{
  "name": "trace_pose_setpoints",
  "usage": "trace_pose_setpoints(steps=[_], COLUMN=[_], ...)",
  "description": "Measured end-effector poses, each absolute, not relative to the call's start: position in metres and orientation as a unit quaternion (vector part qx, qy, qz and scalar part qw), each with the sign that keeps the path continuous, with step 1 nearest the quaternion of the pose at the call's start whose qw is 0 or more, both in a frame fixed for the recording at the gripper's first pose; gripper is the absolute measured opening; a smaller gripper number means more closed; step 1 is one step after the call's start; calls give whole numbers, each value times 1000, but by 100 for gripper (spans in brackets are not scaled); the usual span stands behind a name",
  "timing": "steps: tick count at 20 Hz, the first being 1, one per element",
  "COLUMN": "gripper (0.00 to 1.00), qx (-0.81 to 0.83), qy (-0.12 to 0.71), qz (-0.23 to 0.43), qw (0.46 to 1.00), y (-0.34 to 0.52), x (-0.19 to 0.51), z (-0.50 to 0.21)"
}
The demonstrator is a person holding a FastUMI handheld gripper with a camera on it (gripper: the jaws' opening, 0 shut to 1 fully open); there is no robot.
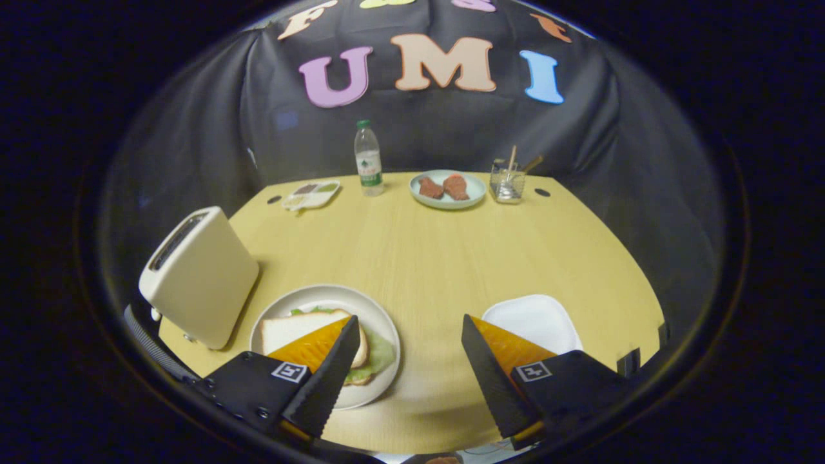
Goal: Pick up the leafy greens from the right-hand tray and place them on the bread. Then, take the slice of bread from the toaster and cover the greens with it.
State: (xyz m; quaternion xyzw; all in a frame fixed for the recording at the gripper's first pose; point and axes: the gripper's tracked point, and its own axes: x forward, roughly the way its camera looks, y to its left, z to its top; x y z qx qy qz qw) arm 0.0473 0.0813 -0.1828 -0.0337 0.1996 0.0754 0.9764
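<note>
My tongs (410, 335) are spread wide with nothing in them, hanging over the table (438, 258). The sandwich looks finished to me: top bread slice (293, 328) sits on the leafy greens (380, 353) on the round plate (322, 298), just ahead of my left finger. The white tray (535, 319) is bare and the toaster (200, 277) slot looks dark, so both gave up their bits.

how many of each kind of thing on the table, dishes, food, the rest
Dishes: 4, round plate, white tray, far plate, sectioned dish
Food: 3, sandwich, two brown pieces
Toaster: 1
Bottle: 1
Glass: 1
Total: 10
The gripper is open, holding nothing.
</note>
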Motion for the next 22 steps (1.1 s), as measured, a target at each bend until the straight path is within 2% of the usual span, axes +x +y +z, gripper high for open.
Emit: trace_pose_setpoints(steps=[6,13,18,22], gripper=[100,99,99,99], qx=[3,23,39,29], qy=[45,-98,-132,-127], qz=[43,13,7,4], qw=[998,995,990,991], y=[41,0,-19,-29], x=[49,26,12,9], z=[-83,8,32,29])
